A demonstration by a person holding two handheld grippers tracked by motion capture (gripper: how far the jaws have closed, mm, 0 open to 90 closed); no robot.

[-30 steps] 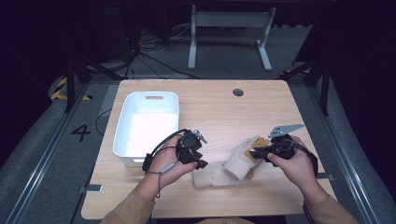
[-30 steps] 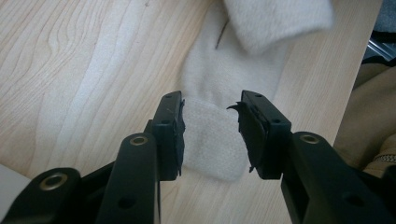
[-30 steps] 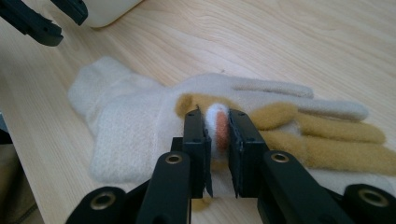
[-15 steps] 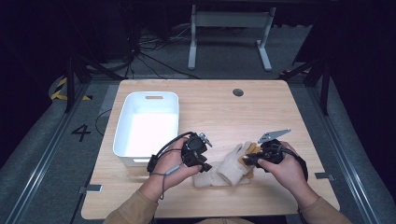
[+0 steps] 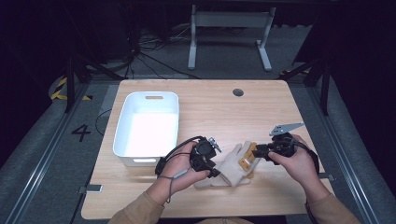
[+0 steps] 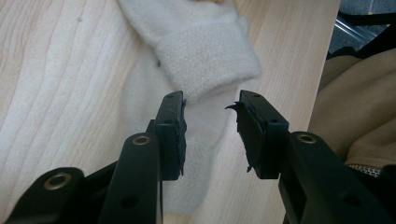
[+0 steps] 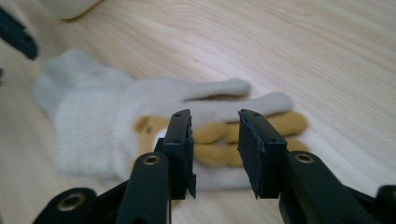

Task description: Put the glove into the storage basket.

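From above: my right gripper (image 5: pixel 258 150) has closed in from the right onto the fingers of the glove (image 5: pixel 232 167) lying at the table's (image 5: pixel 280 102) near edge, right of the white bin (image 5: pixel 148 127); my left gripper (image 5: pixel 215 173) sits at its cuff.

Left gripper view: jaws parted, astride the cream cuff (image 6: pixel 205 56), no pad visibly pressing.

Right gripper view: my jaws have just been opening and stand released over the mustard fingers (image 7: pixel 219 140), nothing pinched. I judge the glove set down, ready for regrasping.
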